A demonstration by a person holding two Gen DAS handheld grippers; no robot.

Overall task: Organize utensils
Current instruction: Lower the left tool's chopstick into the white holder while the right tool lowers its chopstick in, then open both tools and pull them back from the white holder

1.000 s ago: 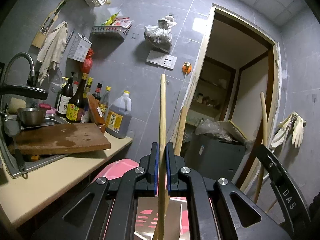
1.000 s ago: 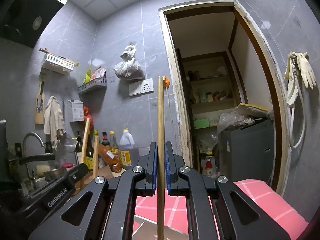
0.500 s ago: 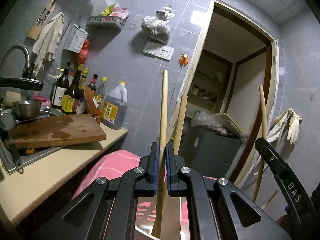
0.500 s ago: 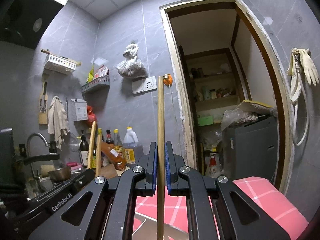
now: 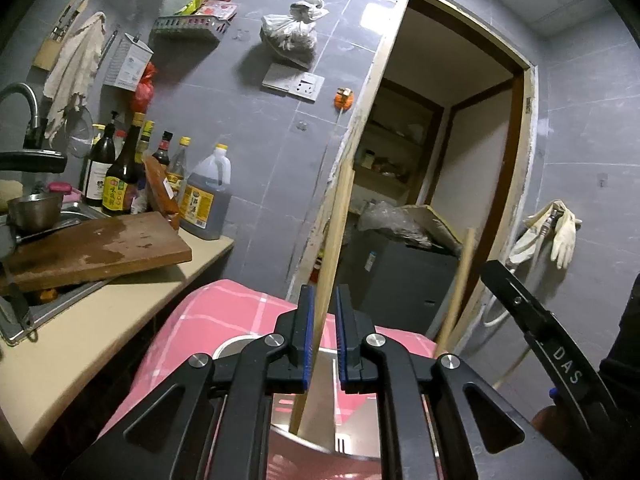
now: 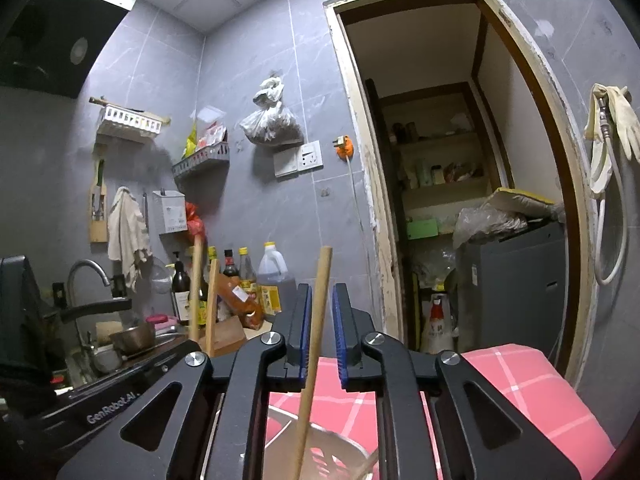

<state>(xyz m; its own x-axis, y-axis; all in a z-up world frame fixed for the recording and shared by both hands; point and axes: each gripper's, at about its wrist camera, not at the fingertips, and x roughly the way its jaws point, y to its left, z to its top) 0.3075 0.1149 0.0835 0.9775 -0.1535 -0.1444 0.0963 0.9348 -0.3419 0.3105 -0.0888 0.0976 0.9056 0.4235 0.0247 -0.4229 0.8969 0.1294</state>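
Observation:
A long wooden chopstick stands between the blue pads of my left gripper. The jaws are opening, there is a gap on both sides, and the stick leans left with its lower end in a steel utensil holder. In the right wrist view a second wooden chopstick stands tilted between the pads of my right gripper. These jaws are also opening and the pads do not press on it. Its lower end drops into the pale slotted holder. Both grippers point about level.
The holder sits on a pink checked cloth. To the left are the beige counter, a wet cutting board, sauce bottles and the sink tap. Ahead is an open doorway with a dark cabinet.
Both pairs of jaws have parted slightly from their chopsticks. Each stick has tipped and slid lower into the holder. The left view has tilted a little downward.

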